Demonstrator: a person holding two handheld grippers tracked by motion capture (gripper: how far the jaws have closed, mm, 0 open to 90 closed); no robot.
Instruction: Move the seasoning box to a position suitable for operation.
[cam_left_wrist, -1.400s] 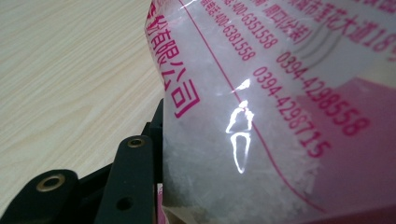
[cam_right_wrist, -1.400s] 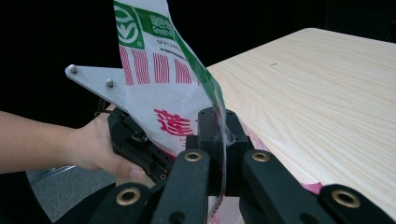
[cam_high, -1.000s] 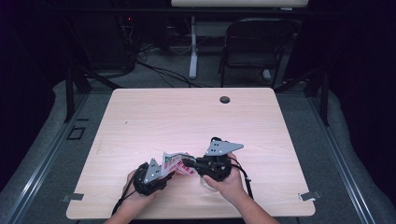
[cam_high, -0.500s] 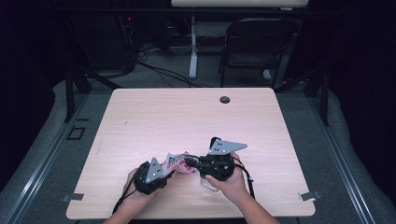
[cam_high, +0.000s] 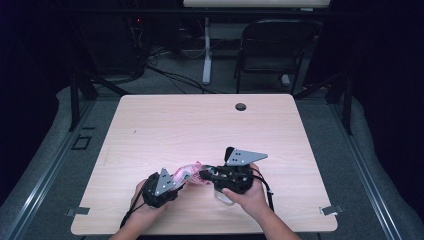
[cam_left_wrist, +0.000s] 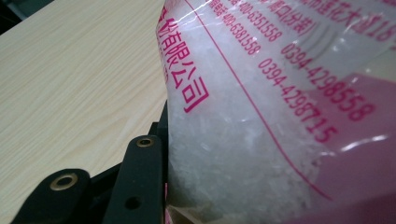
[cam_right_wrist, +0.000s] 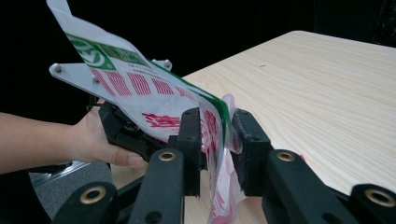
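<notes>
A clear plastic bag (cam_high: 192, 172) with pink print and white crystals inside hangs between my two grippers near the table's front edge. My left gripper (cam_high: 181, 178) is shut on the filled part. In the left gripper view the bag (cam_left_wrist: 261, 116) bulges against one black finger (cam_left_wrist: 140, 182) and hides the other. My right gripper (cam_right_wrist: 217, 140) has just been opening. The bag's thin printed edge (cam_right_wrist: 135, 88) stands between its parted pads with a gap on each side. In the high view the right gripper (cam_high: 205, 175) points left at the bag.
The light wooden table (cam_high: 200, 125) has a small round cable hole (cam_high: 240, 106) near its far edge. A dark chair (cam_high: 275, 50) and a white table leg (cam_high: 206, 55) stand beyond it. Dark floor surrounds the table.
</notes>
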